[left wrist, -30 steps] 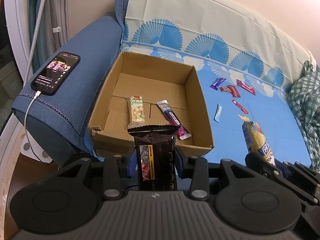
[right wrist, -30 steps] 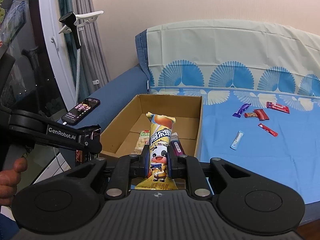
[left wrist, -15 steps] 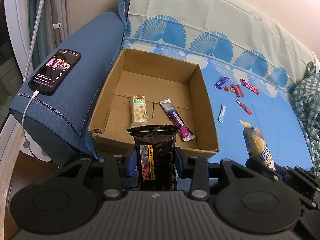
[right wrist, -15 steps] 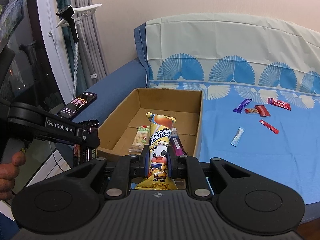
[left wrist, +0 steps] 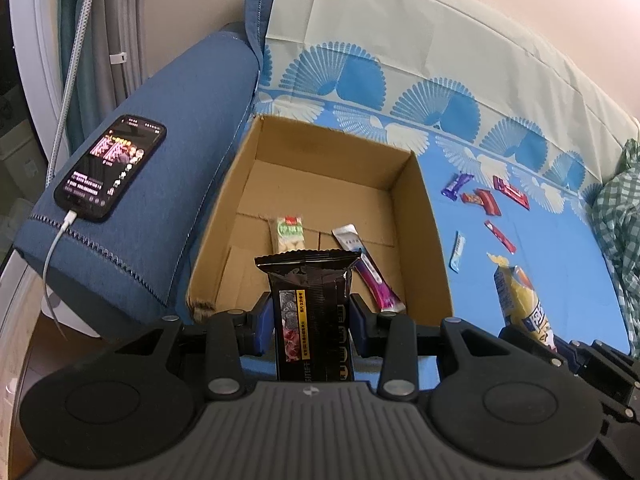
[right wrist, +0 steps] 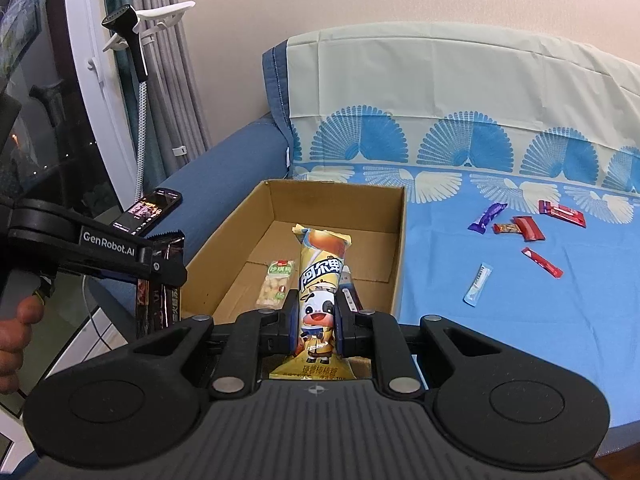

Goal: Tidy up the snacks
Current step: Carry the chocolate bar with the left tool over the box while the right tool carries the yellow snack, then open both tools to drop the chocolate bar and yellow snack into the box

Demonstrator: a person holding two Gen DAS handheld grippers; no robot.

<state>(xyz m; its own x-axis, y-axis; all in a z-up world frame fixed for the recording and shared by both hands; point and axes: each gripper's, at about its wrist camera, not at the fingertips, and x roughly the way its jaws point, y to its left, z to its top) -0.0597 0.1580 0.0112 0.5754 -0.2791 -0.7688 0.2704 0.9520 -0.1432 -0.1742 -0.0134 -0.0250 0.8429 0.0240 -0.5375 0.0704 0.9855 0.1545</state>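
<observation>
My left gripper (left wrist: 311,316) is shut on a black snack packet (left wrist: 309,296), held upright just before the near wall of the open cardboard box (left wrist: 424,216). My right gripper (right wrist: 317,320) is shut on a yellow cartoon-cow snack packet (right wrist: 320,280), also at the box's near edge. Inside the box lie a green-labelled nut packet (left wrist: 291,236) and a purple-and-silver stick packet (left wrist: 370,268). In the right wrist view the left gripper (right wrist: 160,268) hangs at the left with its black packet (right wrist: 158,300). The yellow packet (left wrist: 520,300) shows at the right of the left wrist view.
Several small wrapped snacks (right wrist: 520,228) lie scattered on the blue sofa cover right of the box, with a pale blue sachet (right wrist: 477,284) nearer. A phone (left wrist: 110,168) on a charging cable rests on the blue armrest. A green checked cloth (left wrist: 616,216) lies far right. A person's hand (right wrist: 16,332) holds the left gripper.
Both grippers have moved a little closer to the box, which now looms larger in both views. Each still holds its packet.
</observation>
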